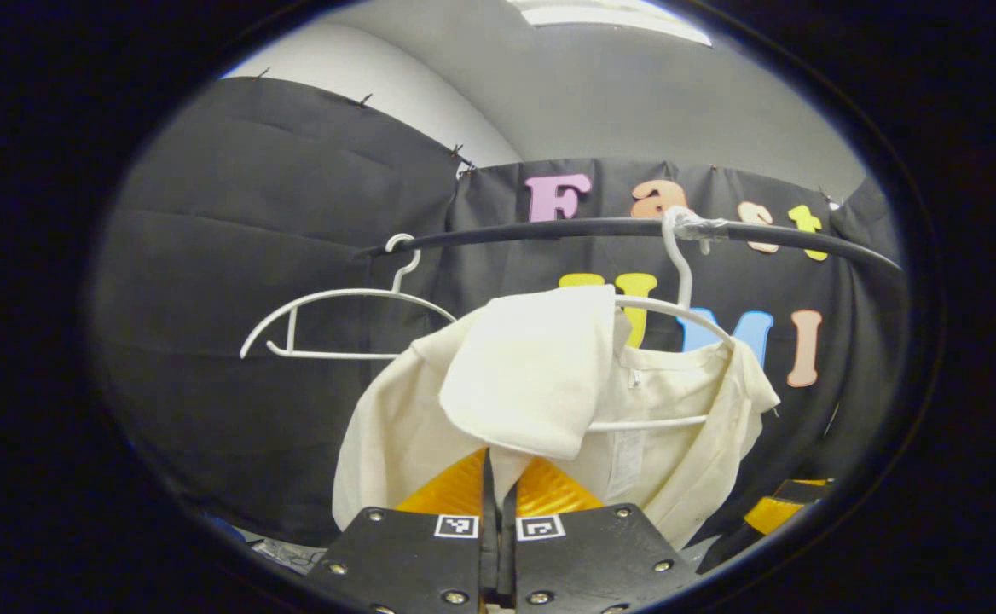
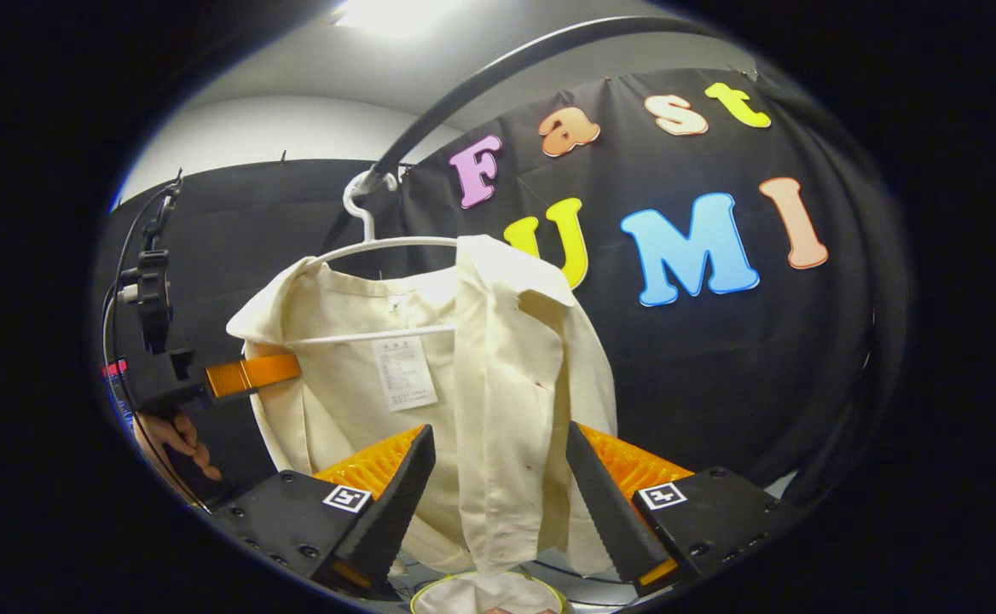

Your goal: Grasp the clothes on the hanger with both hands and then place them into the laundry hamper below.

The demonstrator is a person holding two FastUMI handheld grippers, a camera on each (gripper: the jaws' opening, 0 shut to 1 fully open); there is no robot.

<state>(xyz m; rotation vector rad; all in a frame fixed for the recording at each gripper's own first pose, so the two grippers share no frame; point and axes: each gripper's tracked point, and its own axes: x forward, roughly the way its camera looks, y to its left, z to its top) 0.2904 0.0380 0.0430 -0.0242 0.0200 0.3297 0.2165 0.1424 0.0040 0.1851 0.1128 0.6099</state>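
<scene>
So here's where we're at: the cream shirt (image 2: 430, 358) hangs on a white hanger (image 2: 379, 247) from the dark curved rail (image 1: 600, 228), long axis running straight down, with one front panel folded over the hanger's shoulder.

Our left gripper (image 1: 498, 503) looks pressed together on a fold of the shirt. In the left gripper view the fingers sit nearly touching with a thin strip of cloth coming up out of the slit between them. In the right gripper view we can see that same tool reaching in from the left, its tip at the shirt's left edge, with a hand (image 2: 176, 443) under it.

Our right gripper (image 2: 498, 503) is spread wide and not gripping anything. The hanging front panel drops right down between the two fingers, a bit closer to the right-hand one, but we can't tell whether the cloth is actually level with the pads or just behind them.

So what matters here is that the cloth is already in the gap, dead ahead of the right tool. We'd guess it just needs to nudge forward and close.

There's a second, bare hanger (image 1: 336, 324) further along the rail. Below the shirt we can just see a pale round rim, probably the hamper (image 2: 488, 593).
</scene>
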